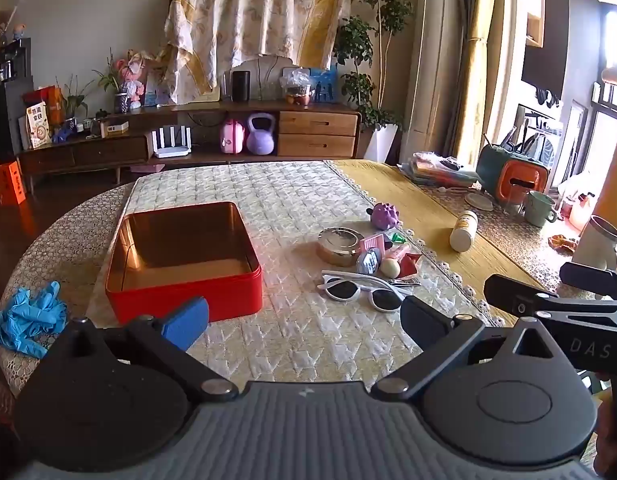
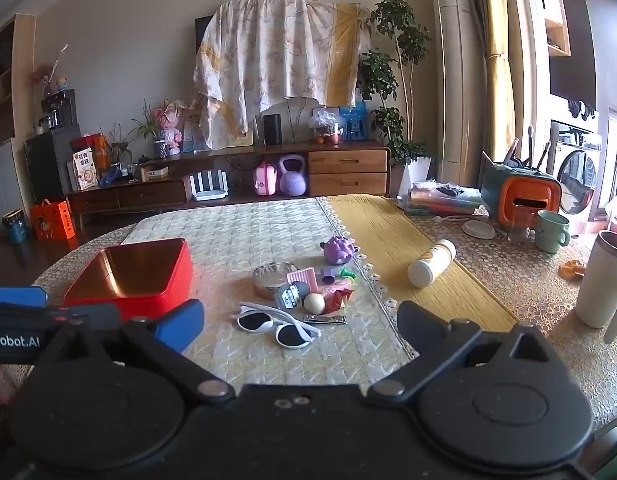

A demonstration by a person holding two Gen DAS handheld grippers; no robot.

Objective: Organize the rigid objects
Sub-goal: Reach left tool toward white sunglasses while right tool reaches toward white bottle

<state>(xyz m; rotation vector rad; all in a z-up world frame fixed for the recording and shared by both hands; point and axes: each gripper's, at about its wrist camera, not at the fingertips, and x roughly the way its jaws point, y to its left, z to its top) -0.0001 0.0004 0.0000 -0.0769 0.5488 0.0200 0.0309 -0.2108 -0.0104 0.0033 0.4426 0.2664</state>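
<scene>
While hovering spread wide and empty over the quilted desk (image 1: 292,344), both the left tongs (image 1: 304,316) and the right tongs (image 2: 300,324) are waiting at the outset, judging by the bare red tin (image 1: 184,256). Probably calling next for closing on the white sunglasses (image 2: 274,326) lying nearest, in the clutter right of the tin.

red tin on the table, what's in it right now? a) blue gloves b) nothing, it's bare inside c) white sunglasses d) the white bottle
b, since both views show the red tin's bare gold floor, while the white sunglasses, the white bottle and the blue gloves all lie outside it on the table.
</scene>
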